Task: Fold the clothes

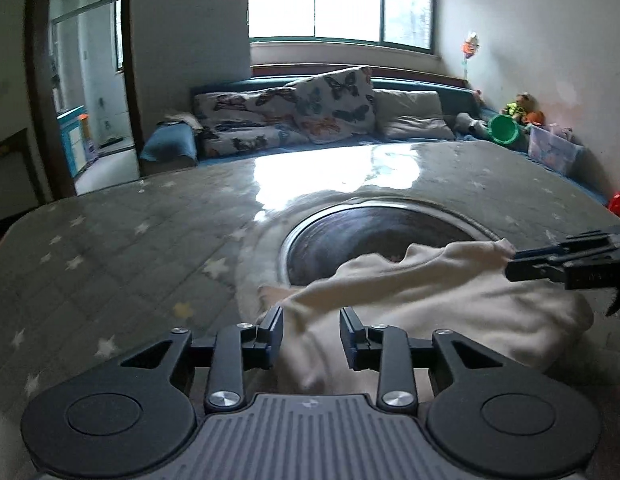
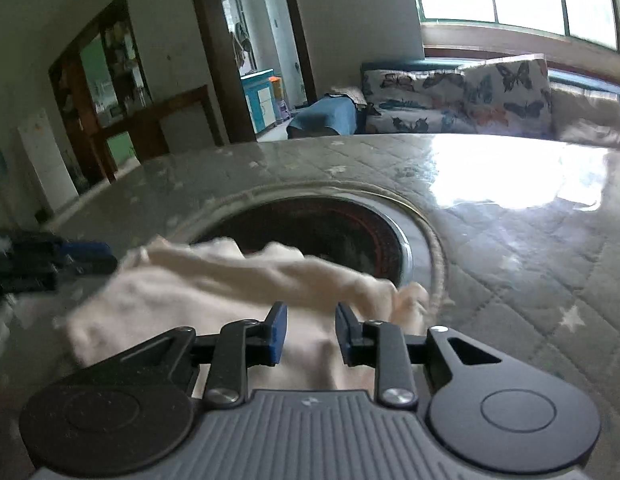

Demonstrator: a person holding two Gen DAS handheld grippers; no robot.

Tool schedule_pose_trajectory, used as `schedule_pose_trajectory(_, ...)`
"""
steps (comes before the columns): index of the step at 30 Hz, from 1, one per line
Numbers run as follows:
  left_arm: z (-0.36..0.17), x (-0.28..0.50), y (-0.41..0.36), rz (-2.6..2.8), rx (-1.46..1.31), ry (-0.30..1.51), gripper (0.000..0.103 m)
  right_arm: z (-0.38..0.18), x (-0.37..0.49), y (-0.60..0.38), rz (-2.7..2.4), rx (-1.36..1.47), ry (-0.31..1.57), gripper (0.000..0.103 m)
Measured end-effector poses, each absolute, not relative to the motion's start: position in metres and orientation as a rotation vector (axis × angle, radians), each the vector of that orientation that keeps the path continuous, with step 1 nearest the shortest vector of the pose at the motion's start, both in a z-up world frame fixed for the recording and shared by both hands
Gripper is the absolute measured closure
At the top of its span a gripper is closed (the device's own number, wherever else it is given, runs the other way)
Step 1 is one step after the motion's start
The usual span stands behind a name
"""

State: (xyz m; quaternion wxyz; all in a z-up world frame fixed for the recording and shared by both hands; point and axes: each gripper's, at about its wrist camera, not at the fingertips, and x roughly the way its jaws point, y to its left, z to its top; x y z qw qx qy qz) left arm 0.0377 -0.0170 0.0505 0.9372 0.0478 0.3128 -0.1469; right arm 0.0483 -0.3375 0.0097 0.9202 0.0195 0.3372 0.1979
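Standing apart with cream fabric only lying between them, the fingers of the left gripper (image 1: 311, 330) and the right gripper (image 2: 311, 326) clamp nothing. The cream garment (image 1: 450, 304) lies bunched on the star-print table cover (image 1: 109, 240), draped over the rim of the round recess (image 1: 374, 232). Closing now on bunched layers would likely make a crooked fold, or loose cloth could slide into the recess.

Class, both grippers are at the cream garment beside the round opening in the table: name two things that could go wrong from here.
1. The cream garment overlaps the round opening; part might sag in.
2. Both the left gripper and right gripper are open, so a close may catch bunched layers.
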Motion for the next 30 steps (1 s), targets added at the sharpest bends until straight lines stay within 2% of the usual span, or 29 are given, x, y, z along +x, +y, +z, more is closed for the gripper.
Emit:
schedule_pose_trajectory(5, 0.040, 0.033, -0.010, -0.247, 0.069, 0.675, 0.068, 0.005, 0.046, -0.346, 0.381, 0.057, 0.692, 0.072)
schedule_pose_trajectory(7, 0.038, 0.031, -0.006, -0.229, 0.039, 0.689, 0.060, 0.010, 0.042, -0.349, 0.357, 0.055, 0.667, 0.057)
schedule_pose_trajectory(8, 0.037, 0.030, -0.005, -0.221, 0.031, 0.692, 0.057, 0.011, 0.041, -0.351, 0.346, 0.058, 0.664, 0.054)
schedule_pose_trajectory(16, 0.031, 0.034, -0.003, -0.197, -0.026, 0.721, 0.055, -0.004, 0.051, -0.367, 0.284, 0.141, 0.698, 0.054)
schedule_pose_trajectory(19, 0.031, 0.037, 0.001, -0.195, -0.068, 0.737, 0.052, -0.005, 0.052, -0.364, 0.286, 0.142, 0.697, 0.057)
schedule_pose_trajectory(20, 0.031, 0.038, 0.002, -0.199, -0.084, 0.744, 0.052, -0.005, 0.052, -0.363, 0.295, 0.146, 0.700, 0.061)
schedule_pose_trajectory(21, 0.031, 0.040, 0.004, -0.204, -0.099, 0.751, 0.052, -0.005, 0.052, -0.362, 0.303, 0.149, 0.705, 0.072)
schedule_pose_trajectory(22, 0.031, 0.041, 0.005, -0.209, -0.113, 0.757, 0.052, -0.006, 0.052, -0.361, 0.306, 0.151, 0.711, 0.077)
schedule_pose_trajectory(28, 0.031, 0.049, 0.003, -0.236, -0.143, 0.793, 0.052, -0.007, 0.053, -0.365, 0.275, 0.186, 0.706, 0.079)
schedule_pose_trajectory(29, 0.031, 0.050, 0.002, -0.242, -0.140, 0.794, 0.053, -0.008, 0.054, -0.365, 0.274, 0.187, 0.706, 0.078)
schedule_pose_trajectory(30, 0.031, 0.051, 0.001, -0.248, -0.138, 0.796, 0.059, -0.008, 0.054, -0.364, 0.278, 0.185, 0.708, 0.082)
